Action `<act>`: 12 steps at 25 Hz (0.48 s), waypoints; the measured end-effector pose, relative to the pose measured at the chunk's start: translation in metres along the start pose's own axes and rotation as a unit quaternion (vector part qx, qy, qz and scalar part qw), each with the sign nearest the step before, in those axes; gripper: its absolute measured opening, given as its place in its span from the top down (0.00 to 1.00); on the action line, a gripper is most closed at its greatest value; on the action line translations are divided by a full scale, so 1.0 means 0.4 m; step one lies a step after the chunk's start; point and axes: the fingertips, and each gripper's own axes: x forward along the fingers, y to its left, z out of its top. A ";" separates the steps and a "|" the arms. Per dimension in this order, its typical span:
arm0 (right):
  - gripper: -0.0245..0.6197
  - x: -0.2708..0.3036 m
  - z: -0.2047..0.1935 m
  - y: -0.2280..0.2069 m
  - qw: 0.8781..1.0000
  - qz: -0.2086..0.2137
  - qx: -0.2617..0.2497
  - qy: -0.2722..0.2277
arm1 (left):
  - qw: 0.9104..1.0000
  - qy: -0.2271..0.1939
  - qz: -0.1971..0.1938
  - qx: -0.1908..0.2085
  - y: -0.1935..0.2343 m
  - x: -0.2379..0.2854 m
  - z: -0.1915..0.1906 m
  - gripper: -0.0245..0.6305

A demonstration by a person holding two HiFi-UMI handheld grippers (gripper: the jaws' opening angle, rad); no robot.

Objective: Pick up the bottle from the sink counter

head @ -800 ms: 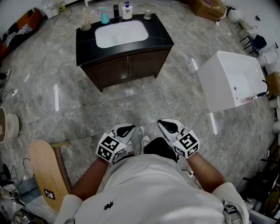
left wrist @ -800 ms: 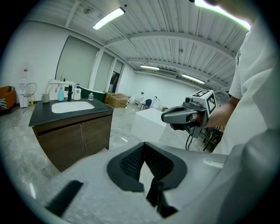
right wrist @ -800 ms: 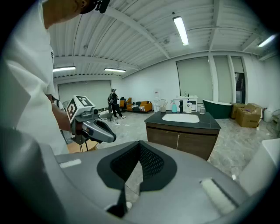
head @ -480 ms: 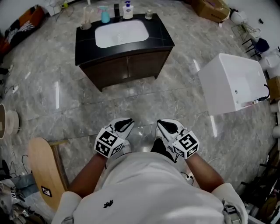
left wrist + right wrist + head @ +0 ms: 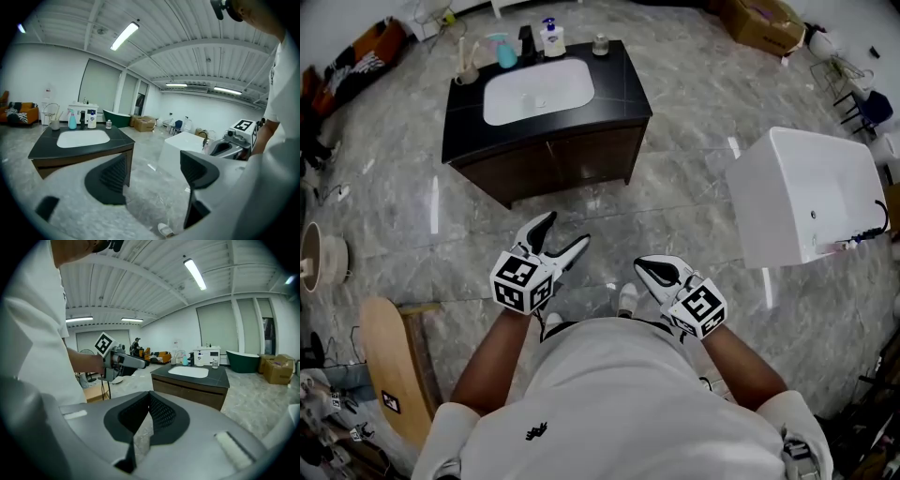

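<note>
The black sink counter (image 5: 621,86) with a white basin stands far ahead of me on the grey floor. Along its back edge stand a teal spray bottle (image 5: 500,49), a dark bottle (image 5: 526,39), a white pump bottle (image 5: 550,39) and a small jar (image 5: 600,44). The same bottles show small in the left gripper view, the teal one (image 5: 72,121) beside the white one (image 5: 92,119). My left gripper (image 5: 563,234) is open, empty, and points toward the counter. My right gripper (image 5: 647,269) is shut on nothing, lower and nearer my body.
A white tub-like box (image 5: 802,192) stands at the right, a cardboard box (image 5: 759,19) beyond it. A wooden board (image 5: 394,366) leans at the lower left. A cup with sticks (image 5: 467,73) sits on the counter's left. My shoes (image 5: 625,298) show below the grippers.
My left gripper has risen forward toward the counter and its jaws have spread apart. The right gripper has stayed put. The counter has shifted left in the head view.
</note>
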 end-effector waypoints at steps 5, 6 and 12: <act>0.89 -0.100 -0.036 -0.141 1.000 0.006 0.006 0.000 | 1.000 -0.012 0.027 -0.008 -0.031 0.155 0.066 0.41; 0.89 -0.113 -0.047 -0.166 1.000 0.006 0.008 0.001 | 0.999 -0.015 0.033 -0.012 -0.035 0.181 0.074 0.41; 0.90 -0.149 -0.063 -0.285 0.999 -0.001 0.032 -0.009 | 0.999 -0.006 0.048 -0.012 -0.039 0.290 0.107 0.40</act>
